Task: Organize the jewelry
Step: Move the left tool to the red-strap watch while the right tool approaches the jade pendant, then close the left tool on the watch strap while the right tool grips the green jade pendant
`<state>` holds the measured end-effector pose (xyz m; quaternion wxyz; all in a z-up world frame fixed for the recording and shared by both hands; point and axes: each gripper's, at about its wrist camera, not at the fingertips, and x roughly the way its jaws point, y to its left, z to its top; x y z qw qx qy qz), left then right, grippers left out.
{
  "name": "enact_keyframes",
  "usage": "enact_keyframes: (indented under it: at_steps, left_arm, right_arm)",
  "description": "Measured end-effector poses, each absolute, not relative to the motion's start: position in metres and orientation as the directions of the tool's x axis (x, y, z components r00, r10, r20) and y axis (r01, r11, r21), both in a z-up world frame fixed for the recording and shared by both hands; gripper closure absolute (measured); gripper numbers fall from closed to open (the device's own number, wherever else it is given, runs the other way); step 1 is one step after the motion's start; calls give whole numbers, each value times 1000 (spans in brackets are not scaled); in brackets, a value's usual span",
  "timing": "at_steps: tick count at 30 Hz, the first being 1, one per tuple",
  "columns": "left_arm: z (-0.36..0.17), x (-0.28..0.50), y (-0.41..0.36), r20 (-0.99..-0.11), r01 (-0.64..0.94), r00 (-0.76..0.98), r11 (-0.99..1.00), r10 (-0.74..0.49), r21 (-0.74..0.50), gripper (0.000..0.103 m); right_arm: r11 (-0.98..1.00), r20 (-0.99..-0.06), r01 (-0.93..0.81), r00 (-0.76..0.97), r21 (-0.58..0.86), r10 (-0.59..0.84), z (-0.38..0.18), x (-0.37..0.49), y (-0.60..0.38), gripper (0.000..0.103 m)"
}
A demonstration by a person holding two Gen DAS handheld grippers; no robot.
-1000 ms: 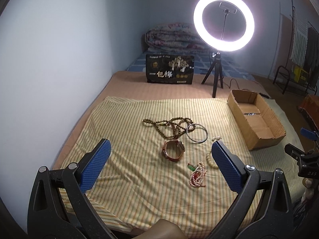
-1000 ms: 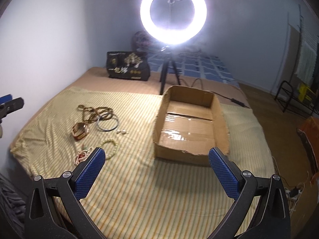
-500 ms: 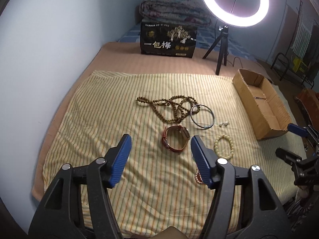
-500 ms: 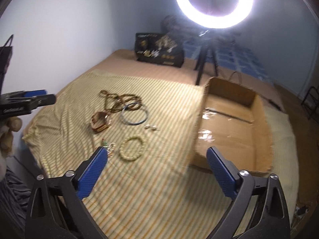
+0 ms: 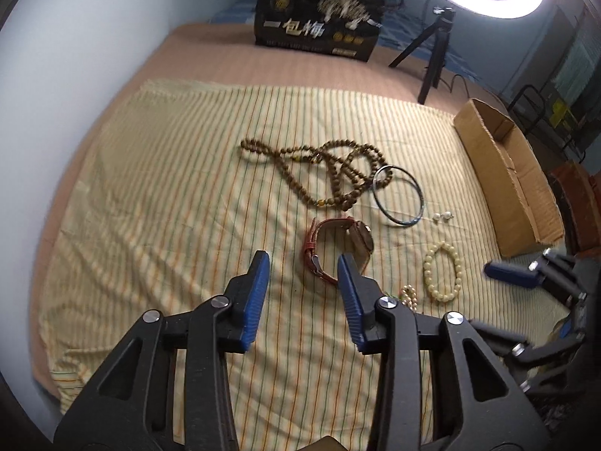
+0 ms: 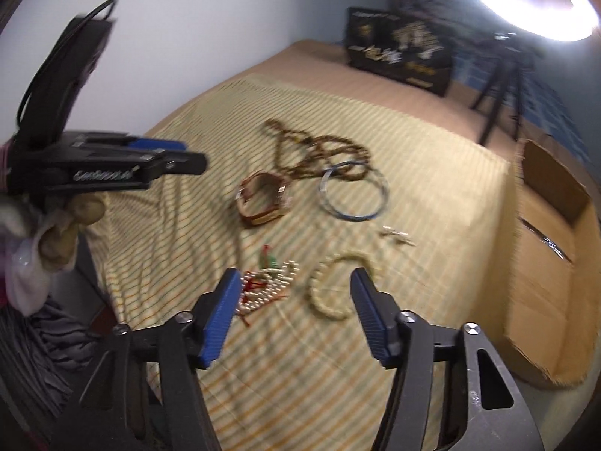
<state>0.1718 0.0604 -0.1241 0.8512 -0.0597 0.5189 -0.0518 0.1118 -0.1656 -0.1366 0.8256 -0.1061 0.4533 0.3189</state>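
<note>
Jewelry lies on a yellow striped cloth (image 5: 169, 195): a brown bead necklace (image 5: 326, 176), a dark metal bangle (image 5: 400, 197), a brown-strapped watch (image 5: 338, 248), a cream bead bracelet (image 5: 442, 272), small pearl earrings (image 5: 442, 217) and a pearl-and-red bracelet (image 6: 268, 289). My left gripper (image 5: 303, 274) is open and empty, just short of the watch. My right gripper (image 6: 295, 300) is open and empty above the pearl bracelet and cream bracelet (image 6: 330, 289). It also shows in the left wrist view (image 5: 526, 274).
An open cardboard box (image 5: 507, 176) sits at the cloth's right edge, also in the right wrist view (image 6: 552, 263). A black printed box (image 5: 319, 26) and a ring light on a tripod (image 5: 432, 56) stand behind. A wall runs along the left.
Both grippers have moved forward and down toward the jewelry. The left jaws have narrowed around the watch's near side; the right gripper has swung left from the box to the bracelets.
</note>
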Motion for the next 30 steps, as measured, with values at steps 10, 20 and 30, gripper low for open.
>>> enact_keyframes:
  at_steps: [10,20,30]
  left_arm:
    - [-156,200,63,-902,8,365,970,-230,-244,71]
    - [-176,213,64,-915,-2,325,967,-239,-253,74]
    - [-188,219,55,-922,19,305,969,-239,-245,81]
  right_arm:
    - [693,-863,-714,283,101,418,-164,123,-129,74]
    - [657,-895,-752,252,57,367,-183,129,-109,79]
    - [661,-911,-749,246,39,332,-197,146,-99,82]
